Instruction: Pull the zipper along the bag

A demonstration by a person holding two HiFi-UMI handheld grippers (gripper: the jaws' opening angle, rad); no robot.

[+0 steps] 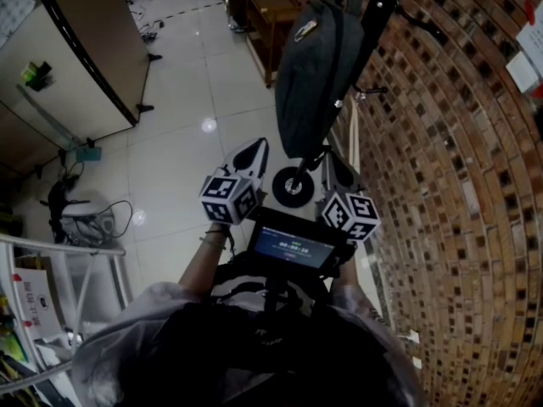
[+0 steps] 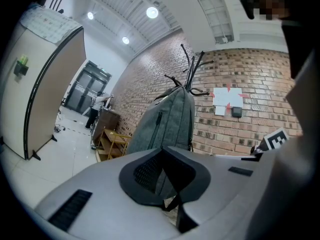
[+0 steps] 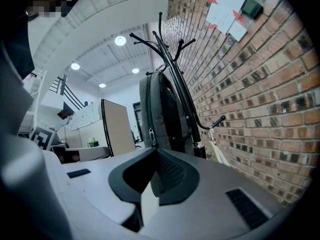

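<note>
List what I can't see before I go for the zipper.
1. Bag bottom: hidden behind the jaws in both gripper views.
2. Zipper ends: too small and dark in the head view; below the pull, the jaws cover it in the right gripper view.
3. Wall papers: print too small, left gripper view.

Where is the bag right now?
In the head view it hangs top centre: the bag is on the coat rack, with the brick wall to its right and a wooden shelf to its left.

Closed claw [image 2: 163, 149], grey bag [image 2: 167, 119], brick wall [image 2: 240, 129]
</note>
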